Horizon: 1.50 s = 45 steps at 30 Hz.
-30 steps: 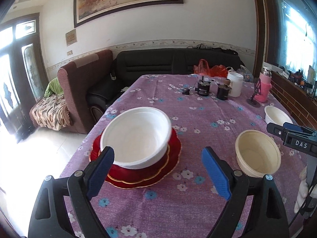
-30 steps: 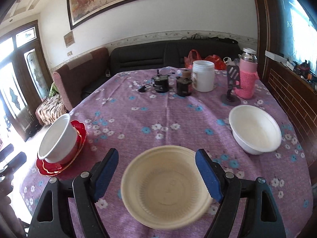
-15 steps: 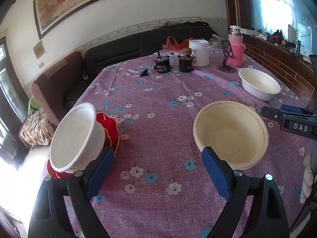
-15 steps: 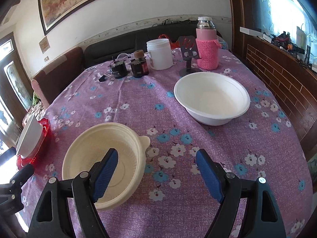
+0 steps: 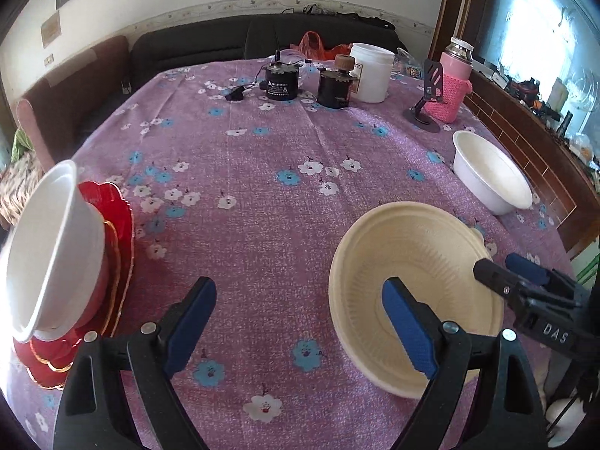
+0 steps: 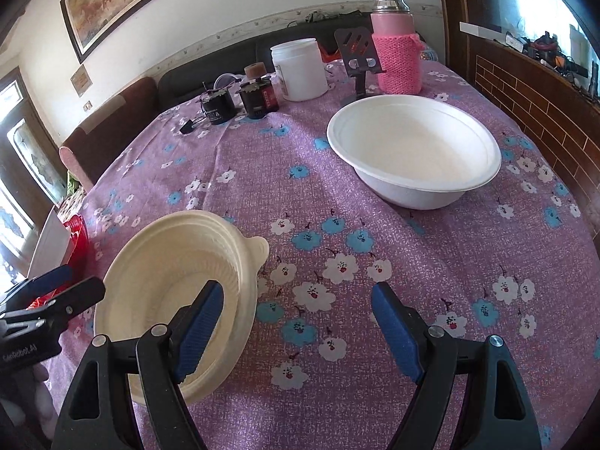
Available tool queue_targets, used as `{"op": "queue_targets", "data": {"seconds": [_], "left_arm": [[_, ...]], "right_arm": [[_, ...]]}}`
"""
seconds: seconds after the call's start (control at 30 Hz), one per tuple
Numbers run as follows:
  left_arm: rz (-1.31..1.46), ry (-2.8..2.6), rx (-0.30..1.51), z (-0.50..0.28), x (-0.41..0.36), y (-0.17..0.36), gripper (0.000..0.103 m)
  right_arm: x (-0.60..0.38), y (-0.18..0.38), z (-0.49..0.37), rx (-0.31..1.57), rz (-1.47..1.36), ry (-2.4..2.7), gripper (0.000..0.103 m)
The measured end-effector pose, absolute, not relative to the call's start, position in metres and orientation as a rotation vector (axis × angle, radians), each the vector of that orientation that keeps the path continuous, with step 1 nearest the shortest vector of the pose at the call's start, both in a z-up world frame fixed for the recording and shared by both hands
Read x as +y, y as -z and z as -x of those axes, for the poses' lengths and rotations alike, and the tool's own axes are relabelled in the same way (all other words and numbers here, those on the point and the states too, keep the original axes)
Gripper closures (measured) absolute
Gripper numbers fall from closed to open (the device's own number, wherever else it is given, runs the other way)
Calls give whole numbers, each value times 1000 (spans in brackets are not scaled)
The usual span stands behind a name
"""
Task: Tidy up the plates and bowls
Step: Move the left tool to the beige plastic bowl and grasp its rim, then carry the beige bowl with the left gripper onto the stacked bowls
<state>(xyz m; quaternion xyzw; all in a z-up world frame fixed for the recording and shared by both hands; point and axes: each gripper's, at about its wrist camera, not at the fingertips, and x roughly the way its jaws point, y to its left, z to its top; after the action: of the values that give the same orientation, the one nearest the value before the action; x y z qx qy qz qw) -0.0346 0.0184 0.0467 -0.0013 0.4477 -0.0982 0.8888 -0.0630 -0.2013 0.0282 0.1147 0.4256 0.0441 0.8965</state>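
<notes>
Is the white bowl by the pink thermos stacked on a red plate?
No, that white bowl sits directly on the purple tablecloth.

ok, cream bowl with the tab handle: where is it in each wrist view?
Left wrist: cream bowl lower right, behind the right-hand finger.
Right wrist: lower left, behind the left-hand finger.
Shared landmark: pink flask at the table's far edge.

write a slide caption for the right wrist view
Open right gripper above a flowered tablecloth, cream bowl under its left finger, white bowl beyond.
</notes>
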Motion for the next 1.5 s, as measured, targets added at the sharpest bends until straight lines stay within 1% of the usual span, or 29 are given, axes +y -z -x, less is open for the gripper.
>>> {"op": "queue_targets", "data": {"seconds": [0.17, 0.2, 0.23, 0.27, 0.33, 0.47, 0.5, 0.53, 0.57, 0.63, 0.77, 1.03, 1.37, 1.5], "left_arm": [[44, 218, 987, 13, 11, -27, 15], [46, 224, 996, 11, 8, -23, 18], [45, 232, 1003, 10, 6, -20, 25], [41, 238, 1011, 10, 3, -17, 28], [30, 250, 1028, 9, -1, -11, 47], [18, 262, 1032, 11, -5, -8, 62], [20, 271, 1035, 11, -5, -8, 68], [26, 281, 1041, 12, -6, -8, 73], [30, 290, 1043, 13, -6, -8, 74], [30, 308, 1036, 17, -8, -10, 80], [26, 294, 982, 28, -4, -23, 80], [112, 275, 898, 50, 34, -62, 80], [182, 150, 693, 87, 119, -137, 80], [191, 60, 649, 86, 159, -151, 80]], "right_arm": [[-199, -22, 59, 907, -254, -115, 19], [-198, -22, 58, 911, -254, -121, 20], [-196, -22, 57, 912, -253, -127, 23], [-194, -22, 58, 912, -250, -130, 26], [-191, -22, 58, 915, -244, -138, 36], [-184, -20, 57, 937, -247, -160, 53], [-183, -20, 57, 940, -245, -164, 62], [-181, -19, 57, 942, -242, -167, 68], [-178, -20, 58, 942, -241, -170, 70], [-172, -22, 59, 942, -232, -185, 81], [-157, -33, 64, 912, -166, -174, 81], [-132, -69, 76, 848, -133, -213, 81], [-54, -128, 76, 736, -63, -329, 80], [-8, -146, 63, 712, -31, -389, 80]]}}
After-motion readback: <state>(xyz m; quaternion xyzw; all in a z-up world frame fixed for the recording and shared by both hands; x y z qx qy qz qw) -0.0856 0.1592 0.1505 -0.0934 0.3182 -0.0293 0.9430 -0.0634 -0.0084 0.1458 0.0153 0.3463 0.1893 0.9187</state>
